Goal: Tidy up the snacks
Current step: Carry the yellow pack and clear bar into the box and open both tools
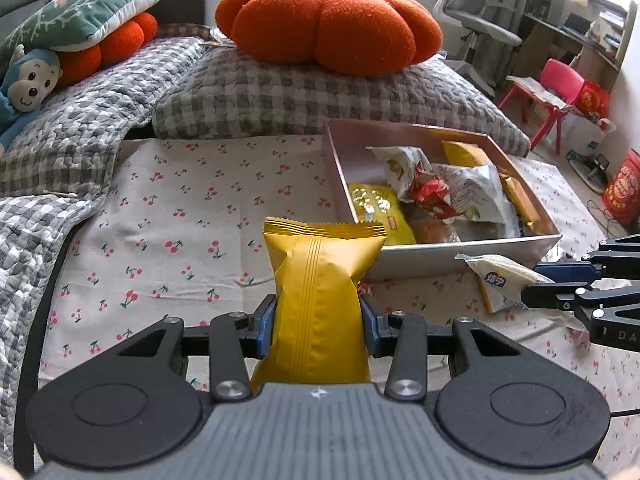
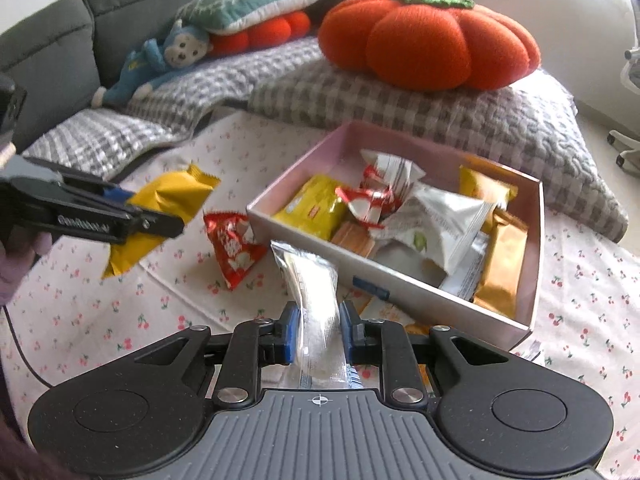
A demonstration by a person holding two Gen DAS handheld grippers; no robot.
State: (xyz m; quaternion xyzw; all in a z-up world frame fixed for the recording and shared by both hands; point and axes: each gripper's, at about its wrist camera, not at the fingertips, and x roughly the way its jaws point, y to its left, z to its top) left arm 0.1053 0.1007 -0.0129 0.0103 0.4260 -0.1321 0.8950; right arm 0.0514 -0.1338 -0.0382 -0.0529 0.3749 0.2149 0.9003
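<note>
Red foil snack packet point(image 2: 234, 249) lies beside pink cardboard box point(image 2: 536, 240). Left gripper point(image 1: 319, 320) clamps gold foil snack packet point(image 1: 320, 304), long axis forward. Right gripper point(image 2: 318, 330) clamps clear plastic snack packet point(image 2: 316, 300), same orientation.

My left gripper point(image 1: 320, 316) tilts downward, its blue pads clamped on the sides of a gold snack packet point(image 1: 320, 280). My right gripper point(image 2: 319, 326) tilts down too, nearly closed, pinching a clear-wrapped snack point(image 2: 314, 288) between its pads.

Black hand-held gripper point(image 1: 320, 320), blue pads point(image 1: 264, 320)
</note>
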